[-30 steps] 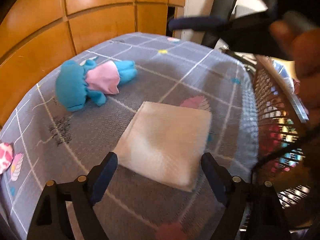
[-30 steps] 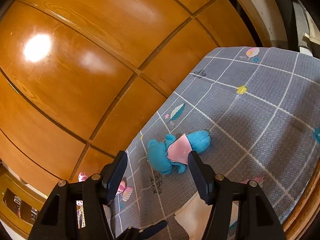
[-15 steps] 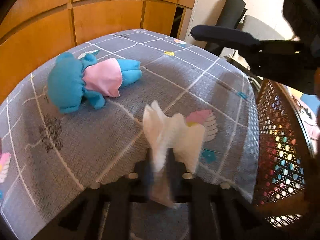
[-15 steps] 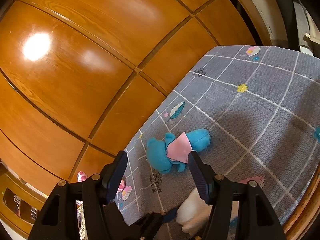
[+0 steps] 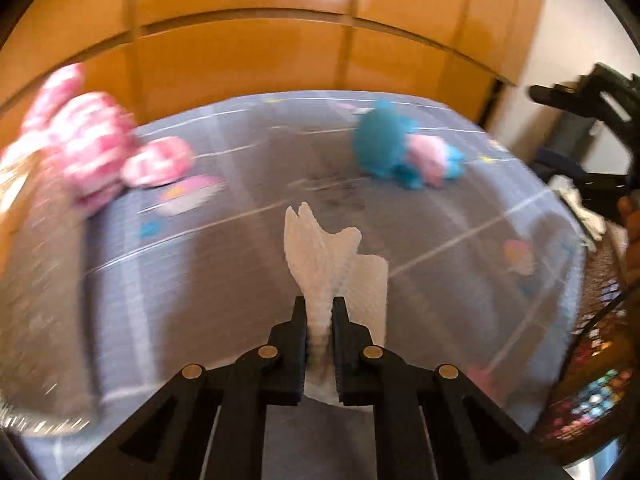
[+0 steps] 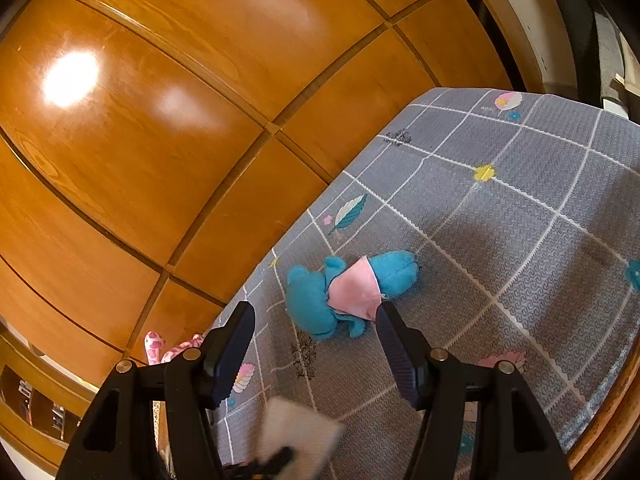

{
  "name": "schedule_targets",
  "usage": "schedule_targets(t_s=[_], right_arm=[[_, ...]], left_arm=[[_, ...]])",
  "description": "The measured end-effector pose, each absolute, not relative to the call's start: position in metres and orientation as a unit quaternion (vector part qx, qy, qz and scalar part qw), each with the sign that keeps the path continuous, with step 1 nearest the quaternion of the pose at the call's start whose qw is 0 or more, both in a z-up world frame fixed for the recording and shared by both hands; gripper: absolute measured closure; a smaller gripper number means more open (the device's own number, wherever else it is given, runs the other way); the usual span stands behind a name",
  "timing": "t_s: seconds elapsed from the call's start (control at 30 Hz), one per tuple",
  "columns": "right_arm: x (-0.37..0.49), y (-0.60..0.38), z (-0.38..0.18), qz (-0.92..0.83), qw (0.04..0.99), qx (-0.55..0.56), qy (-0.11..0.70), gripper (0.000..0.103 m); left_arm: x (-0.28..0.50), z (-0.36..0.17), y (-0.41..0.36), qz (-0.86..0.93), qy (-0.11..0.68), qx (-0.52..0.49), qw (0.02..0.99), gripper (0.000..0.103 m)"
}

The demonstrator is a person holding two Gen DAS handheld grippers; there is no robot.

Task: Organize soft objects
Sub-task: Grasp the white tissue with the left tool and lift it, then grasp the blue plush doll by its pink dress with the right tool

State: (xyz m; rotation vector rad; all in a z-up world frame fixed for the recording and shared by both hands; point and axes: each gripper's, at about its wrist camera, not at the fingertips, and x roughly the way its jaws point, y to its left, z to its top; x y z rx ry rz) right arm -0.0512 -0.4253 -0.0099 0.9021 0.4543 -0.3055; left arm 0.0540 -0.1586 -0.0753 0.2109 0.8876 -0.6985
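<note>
My left gripper (image 5: 319, 305) is shut on a white folded cloth (image 5: 334, 258), which sticks up crumpled between the pads above the grey patterned tabletop (image 5: 224, 272). The same white cloth (image 6: 298, 432) shows blurred at the bottom of the right wrist view. A blue plush toy in a pink dress (image 5: 404, 152) lies at the far right of the table. A pink-and-white plush (image 5: 92, 152) lies at the far left, blurred. My right gripper (image 6: 316, 320) hangs open above the table with nothing between its fingers; the blue plush (image 6: 344, 294) lies beyond them.
Wooden panelling (image 6: 168, 112) rises behind the table. A woven basket (image 5: 600, 352) with coloured contents stands off the table's right edge. A shiny tray-like rim (image 5: 36, 420) shows blurred at the left. A person's hand (image 5: 632, 236) is at the right edge.
My left gripper closed on the white cloth, lifted it off the table and swung left, bringing the pink plush into view. The right gripper stayed where it was.
</note>
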Motion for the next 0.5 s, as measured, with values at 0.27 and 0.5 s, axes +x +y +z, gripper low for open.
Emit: schedule_targets(t_s=[0.27,0.5], right_arm=[[-0.041,-0.427,-0.019,-0.152,0.847,0.435,0.264,0.039],[0.009,-0.408,-0.027,-0.148,0.832,0.329,0.421,0.039]], left_arm=[[0.047,-0.092,-0.140,-0.306,0.407,0.112,0.853,0.092],[0.043,-0.090,-0.138,-0.310,0.395,0.107,0.858,0.092]])
